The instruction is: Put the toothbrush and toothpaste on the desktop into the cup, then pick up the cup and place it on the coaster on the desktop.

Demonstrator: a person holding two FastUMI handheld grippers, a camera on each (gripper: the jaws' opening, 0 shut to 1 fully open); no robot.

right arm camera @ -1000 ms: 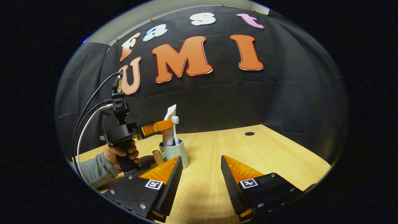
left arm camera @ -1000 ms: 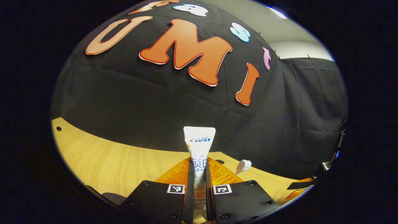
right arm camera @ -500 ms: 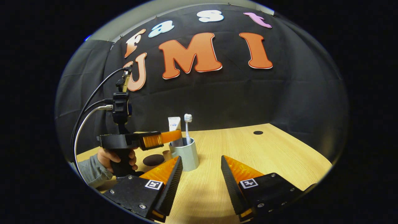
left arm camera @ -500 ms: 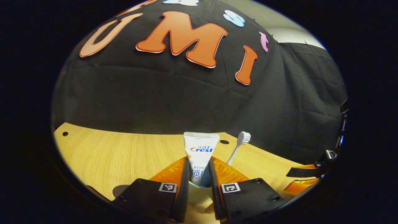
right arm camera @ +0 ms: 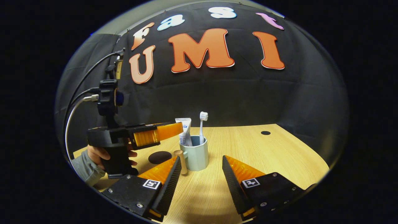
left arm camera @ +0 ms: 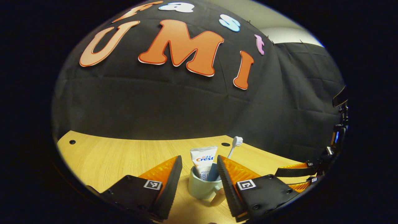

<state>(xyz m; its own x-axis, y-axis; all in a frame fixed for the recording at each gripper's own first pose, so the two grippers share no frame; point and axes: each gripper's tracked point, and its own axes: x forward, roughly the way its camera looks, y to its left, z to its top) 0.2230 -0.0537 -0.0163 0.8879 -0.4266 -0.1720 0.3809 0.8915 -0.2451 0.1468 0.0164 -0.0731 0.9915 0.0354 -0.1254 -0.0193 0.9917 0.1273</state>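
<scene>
Cup [left arm camera: 202,186], rigid, top-heavy with toothpaste [left arm camera: 203,158] and toothbrush [left arm camera: 233,146]: between spread fingers of left gripper [left arm camera: 196,174], untouched. Right gripper [right arm camera: 201,179] spread, empty, cup just ahead. Best gripped across body, below rim.

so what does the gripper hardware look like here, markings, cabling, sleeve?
Left gripper: black pistol-grip body, upright black mast, black and white cables. Grey sleeve on the holding arm. Right gripper: black wedge-shaped finger mounts with screws, each carrying a square black-and-white marker tag.

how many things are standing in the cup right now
2: the toothpaste on the side toward the left gripper, and the toothbrush beside it, both upright in the cup.
</scene>
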